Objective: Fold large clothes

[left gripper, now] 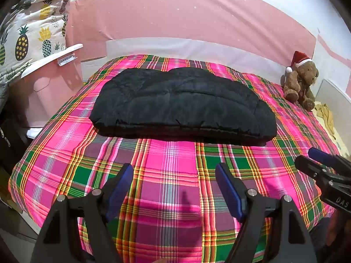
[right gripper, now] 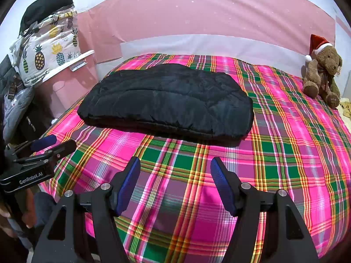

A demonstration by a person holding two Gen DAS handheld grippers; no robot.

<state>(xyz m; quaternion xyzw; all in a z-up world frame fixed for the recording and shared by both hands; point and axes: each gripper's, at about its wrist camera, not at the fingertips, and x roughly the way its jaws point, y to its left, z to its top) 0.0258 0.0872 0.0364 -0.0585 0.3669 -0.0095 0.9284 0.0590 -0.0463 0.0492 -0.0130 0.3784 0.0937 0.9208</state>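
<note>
A black padded jacket (left gripper: 182, 105) lies folded into a thick flat bundle in the middle of the bed, on a pink and green plaid cover (left gripper: 166, 175). My left gripper (left gripper: 174, 171) hovers over the cover on the near side of the jacket, open, nothing between its blue pads. From the right wrist the same jacket (right gripper: 169, 100) sits ahead and slightly left. My right gripper (right gripper: 175, 164) is open too, above bare plaid (right gripper: 274, 153), apart from the jacket. Each view catches the other gripper at its edge: the right one (left gripper: 316, 160), the left one (right gripper: 54, 146).
A brown teddy bear (right gripper: 322, 72) in a red Santa hat sits at the bed's far right corner. A pineapple-print cushion (left gripper: 28, 37) and dark clothes are piled on pink furniture (left gripper: 46, 87) left of the bed. A pink sheet (right gripper: 208, 11) covers the wall behind.
</note>
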